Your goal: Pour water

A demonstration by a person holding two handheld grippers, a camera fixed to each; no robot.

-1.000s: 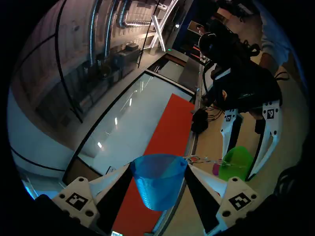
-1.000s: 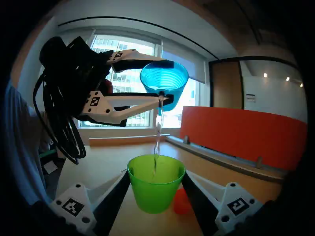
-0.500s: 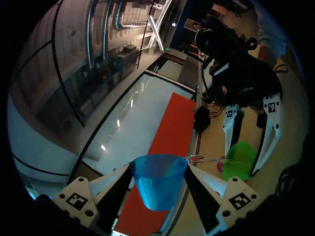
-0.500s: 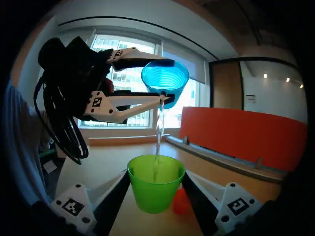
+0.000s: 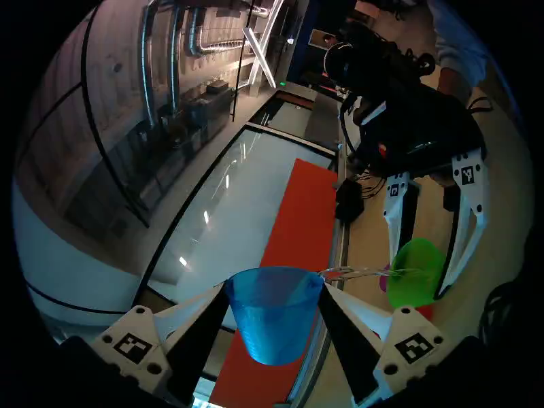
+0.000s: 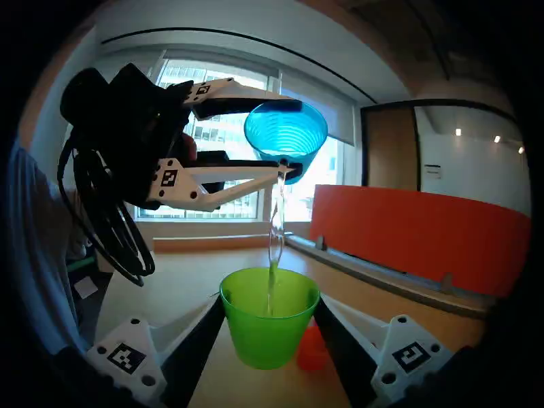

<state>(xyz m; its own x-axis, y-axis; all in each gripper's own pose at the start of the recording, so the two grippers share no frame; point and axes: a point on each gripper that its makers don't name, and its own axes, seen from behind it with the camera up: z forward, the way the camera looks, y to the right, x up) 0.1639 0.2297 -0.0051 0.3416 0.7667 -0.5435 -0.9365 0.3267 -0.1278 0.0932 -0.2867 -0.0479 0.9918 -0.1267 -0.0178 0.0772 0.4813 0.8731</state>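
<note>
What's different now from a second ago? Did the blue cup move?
The left gripper tipped the blue cup slightly further and raised it a touch. Nothing was grabbed or let go. The water still streams into the green cup, which the right gripper holds in the same place.

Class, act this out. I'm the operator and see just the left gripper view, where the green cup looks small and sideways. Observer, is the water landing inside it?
Observer: Yes; in the right gripper view the stream falls straight into the green cup.
Operator: How is the blue cup tipped?
Observer: The blue cup faces the right camera, water leaving its lower rim.
Operator: Anything hanging nearby?
Observer: Black cables droop behind the left tongs, clear of the stream.
</note>
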